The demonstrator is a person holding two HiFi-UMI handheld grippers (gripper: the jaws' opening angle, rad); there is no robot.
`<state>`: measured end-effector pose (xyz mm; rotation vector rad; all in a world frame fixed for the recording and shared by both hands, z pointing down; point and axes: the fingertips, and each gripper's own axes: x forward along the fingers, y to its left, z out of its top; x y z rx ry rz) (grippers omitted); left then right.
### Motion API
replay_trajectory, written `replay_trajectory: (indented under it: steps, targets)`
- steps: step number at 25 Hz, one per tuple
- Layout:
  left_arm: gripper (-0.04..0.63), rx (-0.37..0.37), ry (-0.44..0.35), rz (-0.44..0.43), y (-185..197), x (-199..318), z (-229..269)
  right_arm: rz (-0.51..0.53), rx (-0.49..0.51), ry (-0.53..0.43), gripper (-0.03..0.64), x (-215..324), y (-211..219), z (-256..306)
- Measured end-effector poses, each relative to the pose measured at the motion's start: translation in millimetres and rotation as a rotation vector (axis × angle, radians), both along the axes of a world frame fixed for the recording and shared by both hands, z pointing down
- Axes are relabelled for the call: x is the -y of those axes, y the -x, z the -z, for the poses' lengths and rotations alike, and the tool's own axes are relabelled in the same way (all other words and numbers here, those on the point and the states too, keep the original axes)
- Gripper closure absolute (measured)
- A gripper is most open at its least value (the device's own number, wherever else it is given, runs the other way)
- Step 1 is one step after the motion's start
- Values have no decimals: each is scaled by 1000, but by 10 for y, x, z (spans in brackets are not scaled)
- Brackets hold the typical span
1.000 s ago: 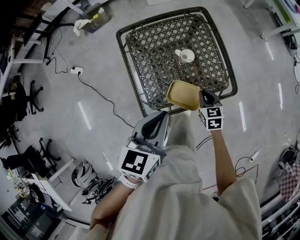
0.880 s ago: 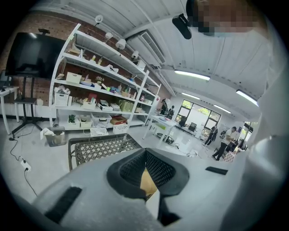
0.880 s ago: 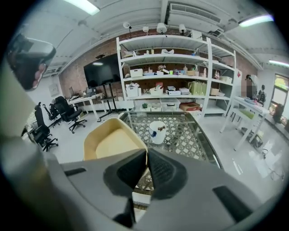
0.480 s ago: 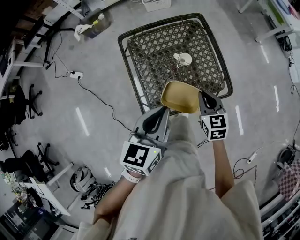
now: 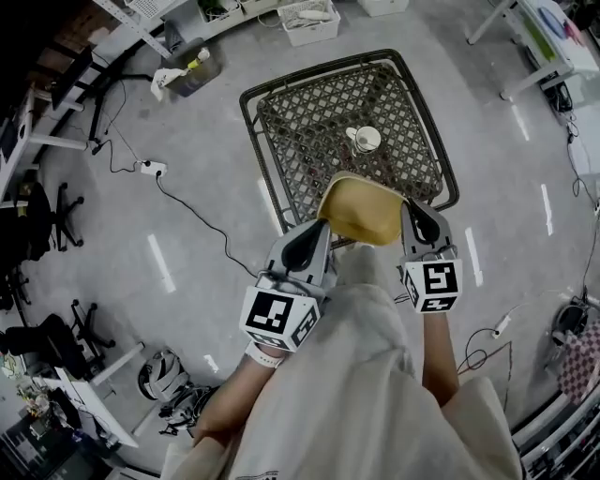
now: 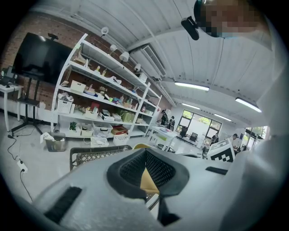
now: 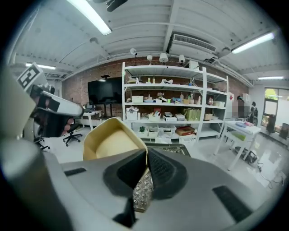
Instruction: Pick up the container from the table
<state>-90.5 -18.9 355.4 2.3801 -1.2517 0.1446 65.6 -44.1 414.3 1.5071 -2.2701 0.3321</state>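
Observation:
In the head view, the yellow container (image 5: 361, 208) hangs in the air over the near edge of the dark lattice table (image 5: 251, 105). My right gripper (image 5: 412, 216) is shut on its right rim. The right gripper view shows the same rim pinched between the pads, with the container (image 7: 113, 140) tilted up to the left of the right gripper (image 7: 145, 169). My left gripper (image 5: 316, 232) hovers just left of the container, its jaws a little apart and holding nothing. Through that gap in the left gripper view (image 6: 146, 178) a sliver of the container (image 6: 142, 145) shows.
A white cup (image 5: 366, 139) stands in the middle of the table. A cable and power strip (image 5: 150, 167) lie on the floor to the left. Office chairs (image 5: 42, 202) stand at far left, baskets (image 5: 305, 19) beyond the table, and white shelving (image 7: 167, 103) lines the brick wall.
The right gripper has drawn the container back towards me and higher off the table. The left gripper has moved up beside the container's left edge.

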Motion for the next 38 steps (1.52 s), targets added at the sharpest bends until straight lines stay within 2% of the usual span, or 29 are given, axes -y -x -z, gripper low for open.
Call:
replay_trajectory:
  steps: [5, 18, 26, 38]
  targets:
    - [572, 13, -43, -3, 93, 46, 100, -58, 2, -52, 588, -62, -12, 236]
    - [572, 2, -87, 1, 182, 130, 216, -205, 34, -180, 586, -285, -212, 752]
    - [572, 9, -121, -10, 132, 143, 339, -211, 47, -234, 586, -403, -308, 1032]
    - [572, 2, -124, -23, 80, 47, 347, -204, 45, -239, 586, -605, -314, 1076]
